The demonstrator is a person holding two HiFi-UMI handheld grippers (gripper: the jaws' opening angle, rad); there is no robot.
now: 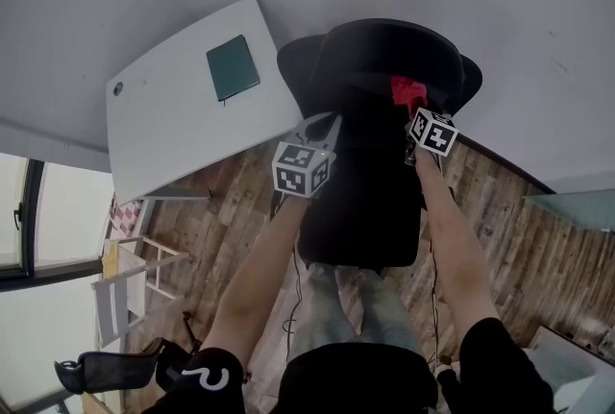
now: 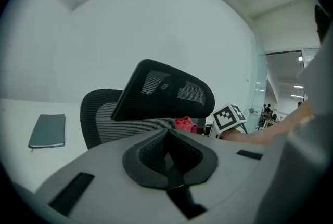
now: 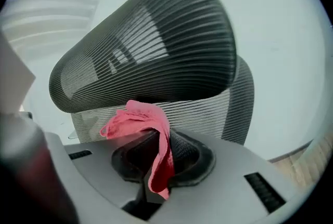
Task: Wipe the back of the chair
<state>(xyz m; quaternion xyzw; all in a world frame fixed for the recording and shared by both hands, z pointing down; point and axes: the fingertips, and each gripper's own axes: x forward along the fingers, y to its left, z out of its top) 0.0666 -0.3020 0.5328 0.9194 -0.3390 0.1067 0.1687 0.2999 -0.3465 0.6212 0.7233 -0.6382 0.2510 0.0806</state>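
The chair's headrest point(image 3: 156, 36) looms close ahead of my right tool point(image 3: 161, 150), overhanging the mesh back point(image 3: 234, 103); a red cloth point(image 3: 138, 119) fills its jaws. At my left the counter point(image 1: 173, 133) corner stands just beside the chair point(image 1: 384, 57); bare wooden floor point(image 1: 509, 230) lies open at its right.
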